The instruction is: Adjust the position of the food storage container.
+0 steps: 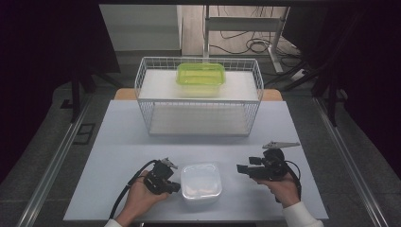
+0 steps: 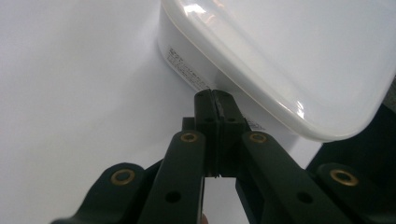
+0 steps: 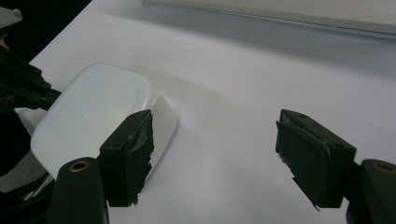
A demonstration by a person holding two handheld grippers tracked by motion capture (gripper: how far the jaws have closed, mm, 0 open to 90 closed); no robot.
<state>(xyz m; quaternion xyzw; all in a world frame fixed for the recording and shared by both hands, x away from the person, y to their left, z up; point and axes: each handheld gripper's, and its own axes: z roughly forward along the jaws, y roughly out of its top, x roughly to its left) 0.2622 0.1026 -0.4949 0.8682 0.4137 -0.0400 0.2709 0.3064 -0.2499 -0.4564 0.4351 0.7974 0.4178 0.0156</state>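
Observation:
A white lidded plastic container (image 1: 201, 182) sits near the front edge of the table. My left gripper (image 1: 176, 187) is right at its left side, jaws shut with nothing between them; in the left gripper view the closed tips (image 2: 215, 99) rest against the container's side wall (image 2: 187, 70). My right gripper (image 1: 240, 169) hovers a short way to the right of the container, jaws wide open and pointing at it. The right gripper view has the container (image 3: 93, 116) beyond the open pads (image 3: 135, 154), apart from them.
A white wire basket (image 1: 198, 97) stands at the middle back of the table (image 1: 118, 156), with a green lidded container (image 1: 201, 78) on its upper shelf. Dark floor and a metal rail lie past the table's left and right edges.

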